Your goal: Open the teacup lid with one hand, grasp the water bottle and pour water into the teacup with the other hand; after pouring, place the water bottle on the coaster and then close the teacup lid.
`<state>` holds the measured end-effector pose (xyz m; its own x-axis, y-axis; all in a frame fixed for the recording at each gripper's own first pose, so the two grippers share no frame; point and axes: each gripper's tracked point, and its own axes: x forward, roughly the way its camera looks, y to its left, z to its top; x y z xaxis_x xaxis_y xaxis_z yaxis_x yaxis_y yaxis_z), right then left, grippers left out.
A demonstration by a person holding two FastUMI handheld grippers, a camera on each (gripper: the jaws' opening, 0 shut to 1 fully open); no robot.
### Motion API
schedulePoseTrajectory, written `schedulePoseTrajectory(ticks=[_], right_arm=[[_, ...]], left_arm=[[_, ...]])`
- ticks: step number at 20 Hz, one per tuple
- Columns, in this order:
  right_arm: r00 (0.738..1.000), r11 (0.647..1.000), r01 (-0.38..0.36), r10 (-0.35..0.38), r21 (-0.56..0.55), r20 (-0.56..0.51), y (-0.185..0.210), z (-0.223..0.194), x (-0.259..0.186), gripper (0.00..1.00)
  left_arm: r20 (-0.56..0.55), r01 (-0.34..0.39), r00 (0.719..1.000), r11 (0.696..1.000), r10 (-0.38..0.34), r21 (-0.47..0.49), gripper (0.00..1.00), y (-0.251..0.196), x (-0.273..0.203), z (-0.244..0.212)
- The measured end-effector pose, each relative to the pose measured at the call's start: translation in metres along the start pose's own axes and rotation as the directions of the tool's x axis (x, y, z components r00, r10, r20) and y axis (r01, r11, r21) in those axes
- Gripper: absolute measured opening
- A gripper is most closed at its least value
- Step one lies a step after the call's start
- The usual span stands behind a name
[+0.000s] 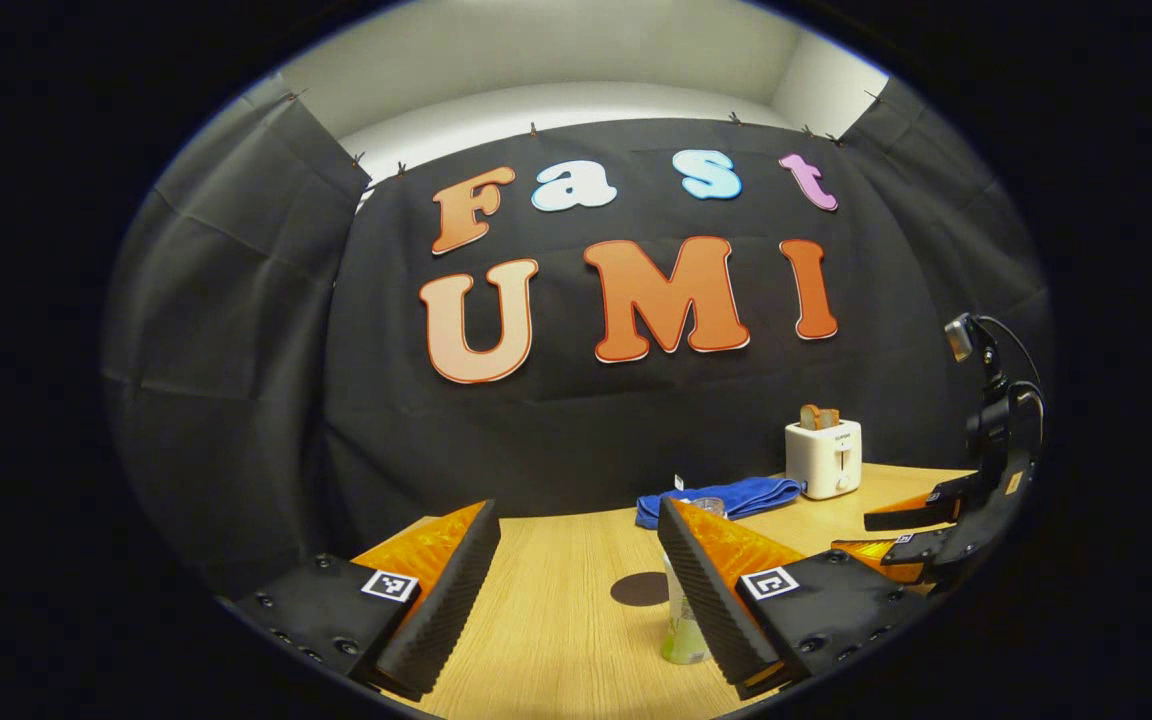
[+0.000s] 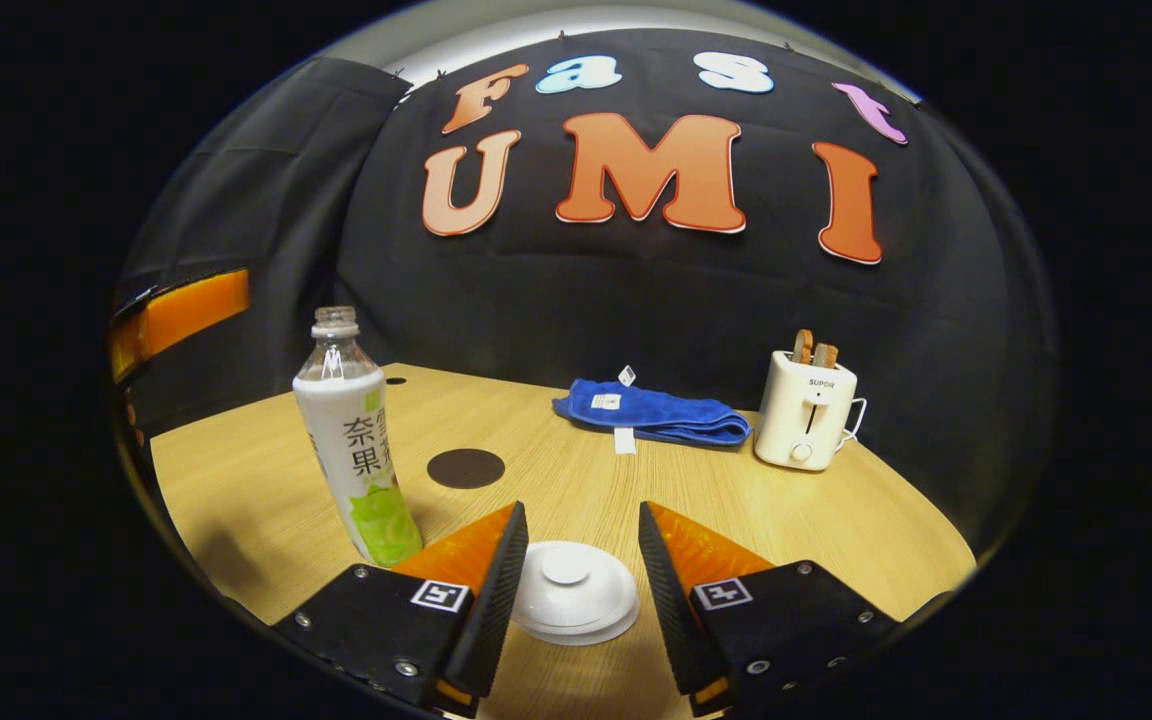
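Both your jaws are spread wide and neither has hold of anything. Your left gripper (image 1: 576, 590) hangs over the wooden table (image 1: 546, 620), and the water bottle (image 1: 684, 625) sits just behind its right-hand finger, mostly hidden by it, so you only catch the clear green-tinted lower part. In the right gripper view that bottle (image 2: 354, 440) stands upright with no cap on, off to the left of your right gripper (image 2: 576, 590). How much liquid is in it, I can't tell through the label.

The teacup's white lid (image 2: 574, 590) sits right between your right gripper's fingers, knob up, and the fingers are apart from it on both sides. The cup underneath is hidden by the lid.

The coaster (image 2: 466, 468), a dark round disc, lies flat on the table just beyond the bottle, and you see it (image 1: 639, 589) between your left fingers too. Farther back there's a folded blue towel (image 2: 651, 412) and a white toaster (image 2: 804, 412) with two slices of toast (image 2: 813, 350) sticking up out of it. From the left gripper view, your right gripper (image 1: 901, 530) shows at the right edge, near the toaster.
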<state>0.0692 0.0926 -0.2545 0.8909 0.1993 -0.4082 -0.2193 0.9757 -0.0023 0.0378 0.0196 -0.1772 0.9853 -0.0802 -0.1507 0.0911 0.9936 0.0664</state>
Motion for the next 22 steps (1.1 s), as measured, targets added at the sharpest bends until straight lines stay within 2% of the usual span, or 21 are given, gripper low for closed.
schedulePoseTrajectory(ticks=[4, 6, 9, 11, 12, 13, 15, 22], right_arm=[[0.999, 1.0, -0.01, 0.009, -0.021, -0.038, 0.004, -0.013, 0.008, 0.65], [0.999, 1.0, -0.012, 0.011, -0.029, -0.052, 0.006, -0.019, 0.011, 0.56], [0.998, 0.999, -0.036, 0.035, -0.016, -0.055, 0.013, -0.02, 0.012, 0.55], [0.998, 0.999, -0.037, 0.035, -0.022, -0.056, 0.014, -0.019, 0.013, 0.43], [0.998, 0.999, -0.034, 0.033, -0.034, -0.053, 0.014, -0.018, 0.014, 0.34], [0.998, 0.999, -0.026, 0.025, -0.033, -0.05, 0.012, -0.017, 0.014, 0.33], [0.998, 0.999, -0.029, 0.028, -0.014, -0.056, 0.011, -0.019, 0.015, 0.24], [1.0, 1.0, -0.014, 0.015, 0.025, -0.022, 0.006, -0.006, 0.011, 0.2]], left_arm=[[-0.024, 0.003, 1.0, 1.0, -0.003, -0.006, 1.0, 0.001, 0.005, -0.013], [-0.027, 0.014, 1.0, 1.0, -0.014, 0.0, 0.99, -0.003, 0.007, -0.017], [-0.024, 0.015, 1.0, 1.0, -0.014, 0.018, 0.99, -0.002, 0.007, -0.017], [-0.019, 0.019, 1.0, 1.0, -0.019, 0.014, 1.0, -0.004, 0.006, -0.015], [-0.02, 0.022, 1.0, 1.0, -0.022, 0.009, 0.99, -0.004, 0.006, -0.017], [-0.023, 0.024, 0.999, 1.0, -0.024, 0.008, 1.0, -0.005, 0.007, -0.018], [-0.029, 0.031, 0.999, 0.999, -0.031, 0.009, 0.99, -0.007, 0.006, -0.021], [-0.053, 0.079, 0.995, 0.997, -0.08, -0.018, 1.0, -0.026, 0.002, -0.032]])
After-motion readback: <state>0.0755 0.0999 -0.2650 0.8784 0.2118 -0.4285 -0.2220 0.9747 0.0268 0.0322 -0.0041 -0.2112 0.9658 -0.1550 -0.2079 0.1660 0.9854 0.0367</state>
